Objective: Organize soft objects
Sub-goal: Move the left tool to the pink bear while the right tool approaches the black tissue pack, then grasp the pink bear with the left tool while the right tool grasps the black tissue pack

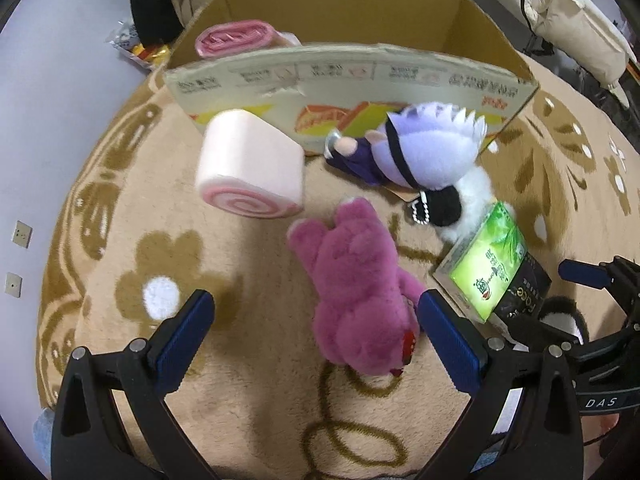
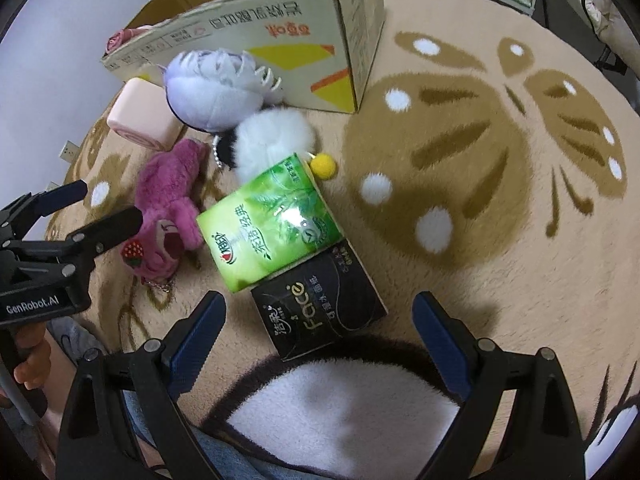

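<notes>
A pink plush bear (image 1: 360, 292) lies on the rug, also in the right wrist view (image 2: 168, 204). My left gripper (image 1: 316, 320) is open, low over the bear. A pink swirl-roll cushion (image 1: 250, 168) appears blurred in front of the cardboard box (image 1: 348, 76). A purple-haired doll (image 1: 416, 148) and a white-and-black furry toy (image 1: 460, 196) lie by the box. A green tissue pack (image 2: 272, 224) and a black tissue pack (image 2: 320, 312) lie ahead of my right gripper (image 2: 320, 320), which is open and empty.
The box holds a pink roll (image 1: 236, 38). A yellow pompom (image 2: 323, 165) lies by the white toy. A round beige rug with brown patterns (image 2: 480, 184) covers the floor. Furniture and bedding stand beyond the box.
</notes>
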`<act>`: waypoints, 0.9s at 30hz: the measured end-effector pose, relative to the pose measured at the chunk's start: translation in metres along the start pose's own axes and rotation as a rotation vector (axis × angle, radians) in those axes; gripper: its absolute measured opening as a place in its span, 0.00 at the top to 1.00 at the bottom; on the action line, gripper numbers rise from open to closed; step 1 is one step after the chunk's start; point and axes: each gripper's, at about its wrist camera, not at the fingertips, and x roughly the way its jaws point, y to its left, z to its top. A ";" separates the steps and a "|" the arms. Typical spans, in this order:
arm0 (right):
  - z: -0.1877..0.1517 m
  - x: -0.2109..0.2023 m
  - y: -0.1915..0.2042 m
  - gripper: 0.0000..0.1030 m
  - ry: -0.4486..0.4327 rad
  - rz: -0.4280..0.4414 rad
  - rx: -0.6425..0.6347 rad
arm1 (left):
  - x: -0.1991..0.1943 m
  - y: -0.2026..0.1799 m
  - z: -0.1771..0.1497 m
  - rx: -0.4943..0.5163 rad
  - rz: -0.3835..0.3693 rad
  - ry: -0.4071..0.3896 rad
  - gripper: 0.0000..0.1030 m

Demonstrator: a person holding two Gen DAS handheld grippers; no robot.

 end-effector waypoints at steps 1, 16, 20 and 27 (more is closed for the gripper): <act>0.000 0.002 -0.001 0.04 0.007 0.001 0.003 | 0.002 -0.001 0.000 0.001 -0.004 0.006 0.02; 0.005 0.033 0.000 0.16 0.087 -0.010 0.012 | 0.031 -0.009 0.003 0.016 -0.009 0.081 0.02; 0.003 0.030 -0.007 0.22 0.088 -0.032 0.004 | 0.038 -0.014 0.005 0.026 -0.016 0.092 0.05; 0.002 0.025 -0.012 0.24 0.076 -0.028 0.013 | 0.046 -0.015 0.006 0.001 -0.075 0.121 0.19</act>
